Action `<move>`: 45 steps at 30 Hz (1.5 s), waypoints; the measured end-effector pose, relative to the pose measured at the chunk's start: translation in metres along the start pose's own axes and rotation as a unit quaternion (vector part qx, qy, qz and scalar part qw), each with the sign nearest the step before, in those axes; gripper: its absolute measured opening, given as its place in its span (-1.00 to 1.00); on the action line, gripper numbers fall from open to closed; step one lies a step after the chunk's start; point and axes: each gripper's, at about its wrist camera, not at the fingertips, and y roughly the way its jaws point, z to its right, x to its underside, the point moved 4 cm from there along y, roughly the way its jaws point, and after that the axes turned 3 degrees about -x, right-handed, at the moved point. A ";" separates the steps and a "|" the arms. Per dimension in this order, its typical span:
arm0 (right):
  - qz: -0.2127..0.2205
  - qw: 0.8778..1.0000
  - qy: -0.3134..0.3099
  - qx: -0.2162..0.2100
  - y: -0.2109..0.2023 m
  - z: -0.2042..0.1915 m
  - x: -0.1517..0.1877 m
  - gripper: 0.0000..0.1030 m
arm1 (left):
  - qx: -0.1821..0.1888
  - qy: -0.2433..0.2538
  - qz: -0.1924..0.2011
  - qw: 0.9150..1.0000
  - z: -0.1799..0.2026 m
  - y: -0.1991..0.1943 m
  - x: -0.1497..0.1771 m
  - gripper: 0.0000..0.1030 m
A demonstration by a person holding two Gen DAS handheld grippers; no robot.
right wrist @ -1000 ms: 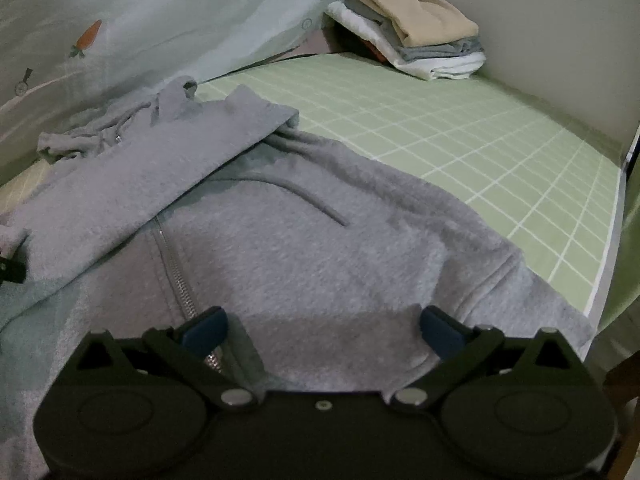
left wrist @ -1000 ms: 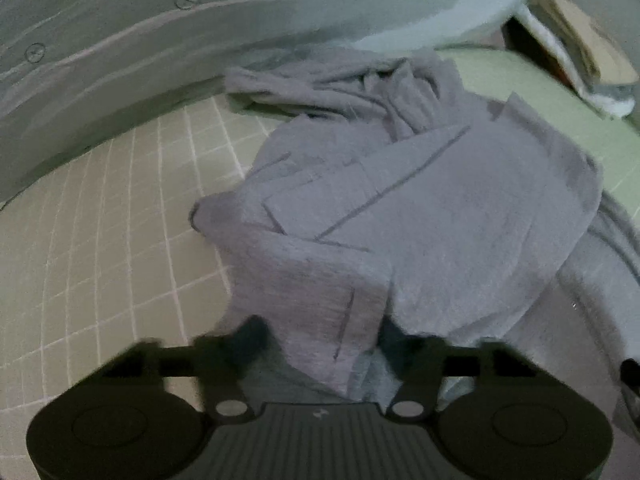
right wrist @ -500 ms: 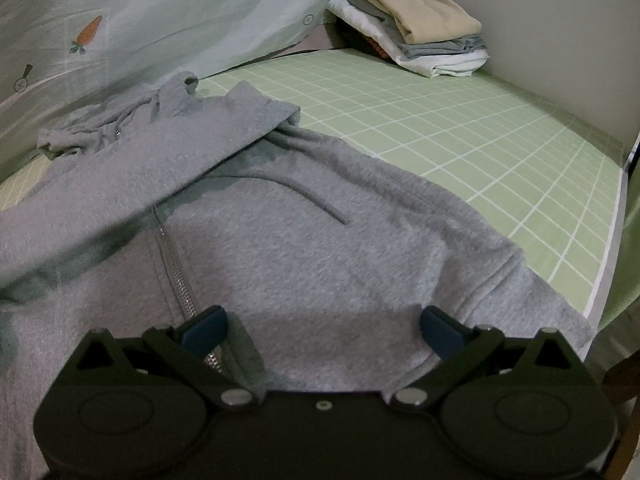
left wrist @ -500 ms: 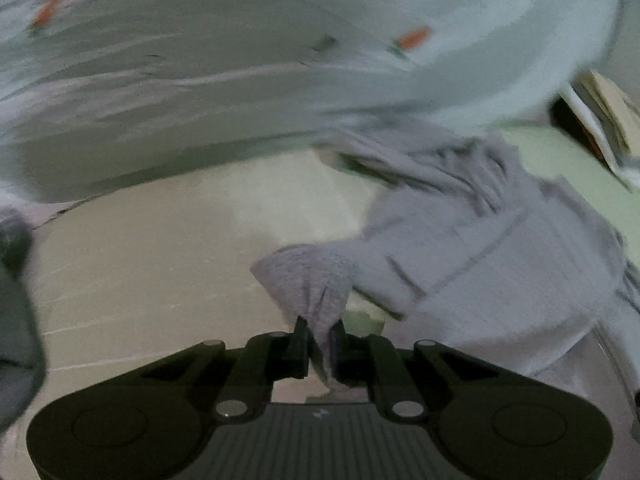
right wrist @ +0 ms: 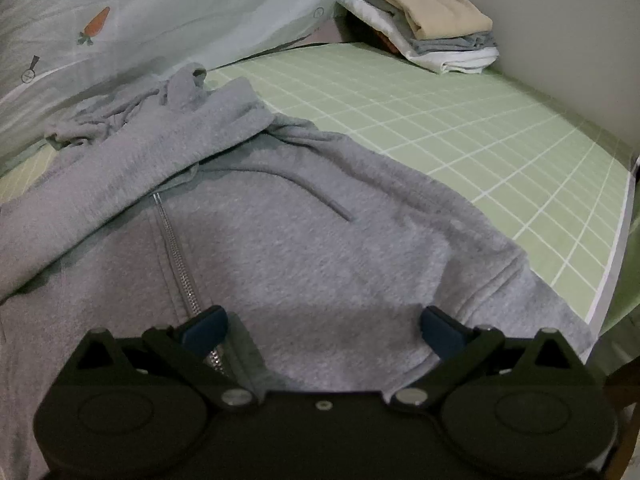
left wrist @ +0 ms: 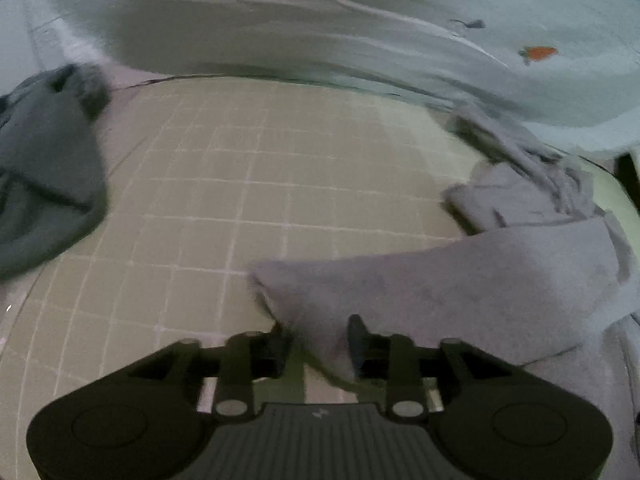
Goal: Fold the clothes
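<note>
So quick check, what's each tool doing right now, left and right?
Left tool: jaws opening, the grey sleeve lies between them, no longer pinched.
Right tool: open wide over the grey hoodie, holding nothing.

Free room: bare green checked sheet (right wrist: pixel 460 128) right of the hoodie (right wrist: pixel 280 240), running to the stack (right wrist: pixel 432 32) in the far corner; bare sheet also ahead and left of the left gripper (left wrist: pixel 318 340).
Obstacles: hoodie under the right gripper (right wrist: pixel 322 326); sleeve (left wrist: pixel 440 284) between the left jaws, which are opening; dark garment (left wrist: pixel 44 184) at far left; carrot-print quilt (left wrist: pixel 360 40) along the far edge; wall (right wrist: pixel 560 20) behind the stack.
</note>
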 end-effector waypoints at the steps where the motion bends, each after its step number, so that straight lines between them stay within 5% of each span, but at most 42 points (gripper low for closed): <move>1: -0.001 1.000 0.000 0.000 0.000 0.000 0.000 1.00 | -0.009 -0.008 0.005 1.000 -0.005 -0.001 -0.002 -0.22; 5: -0.002 1.000 0.001 0.001 0.000 -0.001 0.000 1.00 | -0.030 -0.048 0.005 0.998 -0.022 0.001 -0.008 0.12; 9: 0.001 1.000 0.003 0.003 0.000 -0.002 0.000 1.00 | -0.006 -0.067 -0.027 0.997 -0.026 0.015 -0.005 0.18; 18: 0.012 1.000 0.008 0.007 -0.001 -0.002 0.003 1.00 | -0.033 -0.019 -0.018 0.999 -0.009 0.018 0.004 0.36; 20: 0.006 1.000 0.008 0.006 -0.001 -0.001 0.001 1.00 | -0.045 -0.009 -0.012 0.999 -0.006 0.018 0.005 0.30; 24: -0.017 1.000 -0.003 0.002 0.000 0.001 -0.008 1.00 | -0.036 -0.012 0.001 0.999 -0.001 0.017 0.004 -0.62; 26: -0.017 1.000 -0.007 0.000 0.000 0.003 -0.012 1.00 | -0.026 -0.039 -0.005 0.999 -0.002 0.015 0.002 -0.71; 36: 0.020 0.999 -0.016 -0.038 -0.002 0.035 -0.063 1.00 | 0.002 -0.090 0.051 0.995 0.056 -0.031 -0.027 -0.77; 43: 0.010 0.997 -0.052 -0.057 0.017 0.067 -0.095 1.00 | 0.082 -0.056 0.066 0.993 0.183 -0.052 -0.032 -0.77; 45: 0.009 0.996 -0.066 -0.060 0.023 0.076 -0.101 1.00 | 0.097 -0.035 0.059 0.993 0.220 -0.049 -0.026 -0.63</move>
